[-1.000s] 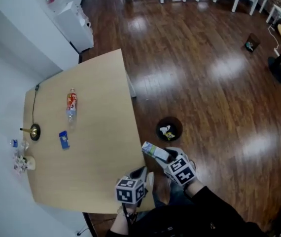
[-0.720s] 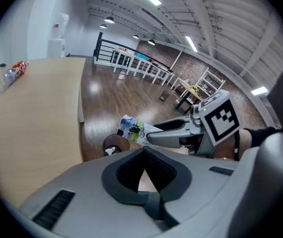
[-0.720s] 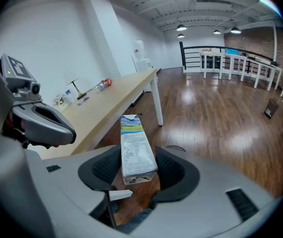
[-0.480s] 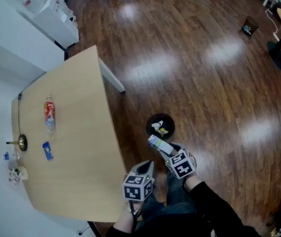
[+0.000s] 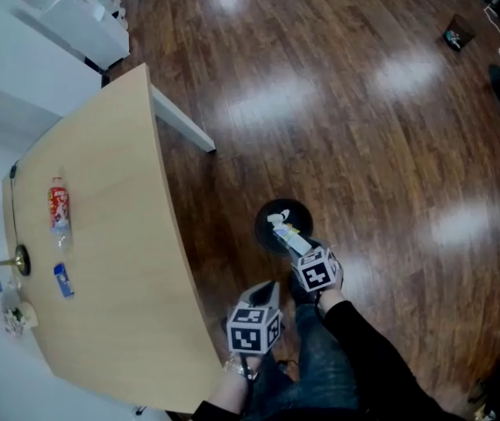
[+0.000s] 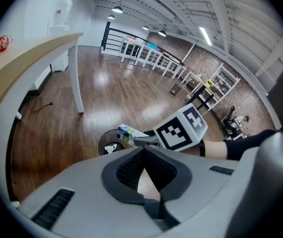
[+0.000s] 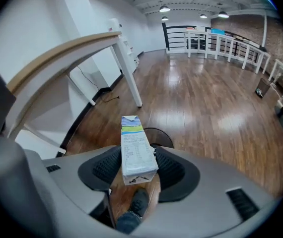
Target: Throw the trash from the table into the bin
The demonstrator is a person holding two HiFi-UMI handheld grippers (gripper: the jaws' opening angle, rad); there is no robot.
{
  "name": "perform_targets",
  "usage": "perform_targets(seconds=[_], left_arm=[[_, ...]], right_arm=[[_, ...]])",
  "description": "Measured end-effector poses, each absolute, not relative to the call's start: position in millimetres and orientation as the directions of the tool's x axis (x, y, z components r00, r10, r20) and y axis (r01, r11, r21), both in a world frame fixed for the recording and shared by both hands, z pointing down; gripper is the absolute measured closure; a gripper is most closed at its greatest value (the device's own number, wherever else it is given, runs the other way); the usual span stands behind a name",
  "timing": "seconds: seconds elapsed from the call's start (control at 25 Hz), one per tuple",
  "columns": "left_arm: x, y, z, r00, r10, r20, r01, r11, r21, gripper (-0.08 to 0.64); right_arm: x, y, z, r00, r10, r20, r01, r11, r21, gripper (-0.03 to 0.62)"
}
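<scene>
Two claws show, but only one is loaded. The right claw (image 5: 297, 251) pinches a tall drink carton (image 5: 287, 234) by its lower end, w/ a pad on each broad side. That leaves the gabled top sticking out ahead of the jaws, probably so that end goes in first. In the head view the carton sits right over the small round bin (image 5: 261, 228), which stands on the wood floor near the bench (image 5: 118, 261) edge. The right gripper view has the bin's dark rim just behind the carton, so the aim looks about right. The bin already holds a white crumpled scrap (image 5: 276, 218) and sth yellowish, too small to name. The left claw (image 5: 267, 293) is pressed together w/ nothing in it. It hangs low by the person's legs, beside the right one, apparently just parked out of the way. Judging by this, the step in hand is the drop, i.e. spreading the right jaws over the opening. The carton is long vs. the bin mouth, so it could catch the rim or tip out if let go off-centre. Left on the bench, well apart from the bin, are a bottle (image 5: 57, 213) w/ a red label and a blue packet (image 5: 62, 281), so the job is approx. part done.
</scene>
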State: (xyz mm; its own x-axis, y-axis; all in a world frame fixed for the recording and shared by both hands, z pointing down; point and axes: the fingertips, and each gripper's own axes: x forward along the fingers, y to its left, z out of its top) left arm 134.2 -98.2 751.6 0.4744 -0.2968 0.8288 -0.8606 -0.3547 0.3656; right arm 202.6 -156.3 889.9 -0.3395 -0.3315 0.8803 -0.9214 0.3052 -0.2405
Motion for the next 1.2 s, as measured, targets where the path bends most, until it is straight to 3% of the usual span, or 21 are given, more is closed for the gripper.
perform_targets(seconds=[0.36, 0.44, 0.6, 0.92, 1.2], left_arm=[[127, -104, 783, 0.46, -0.266, 0.847, -0.873, -0.309, 0.377, 0.554], [129, -102, 787, 0.457, -0.257, 0.851, -0.874, -0.305, 0.378, 0.554], [130, -104, 789, 0.46, -0.249, 0.852, -0.872, -0.308, 0.381, 0.554], [136, -104, 774, 0.461, -0.257, 0.849, -0.868, -0.328, 0.372, 0.554], [143, -89, 729, 0.489, -0.272, 0.829, -0.852, -0.355, 0.386, 0.555]], right_arm=[[212, -187, 974, -0.255, -0.293, 0.921, -0.956, 0.217, -0.196, 0.358], [214, -190, 983, -0.254, -0.284, 0.925, -0.96, 0.191, -0.205, 0.279], [212, -192, 982, -0.272, -0.282, 0.92, -0.955, 0.195, -0.222, 0.279], [213, -173, 936, -0.312, -0.304, 0.9, -0.941, 0.227, -0.25, 0.279], [224, -142, 833, -0.371, -0.357, 0.857, -0.921, 0.255, -0.293, 0.279]])
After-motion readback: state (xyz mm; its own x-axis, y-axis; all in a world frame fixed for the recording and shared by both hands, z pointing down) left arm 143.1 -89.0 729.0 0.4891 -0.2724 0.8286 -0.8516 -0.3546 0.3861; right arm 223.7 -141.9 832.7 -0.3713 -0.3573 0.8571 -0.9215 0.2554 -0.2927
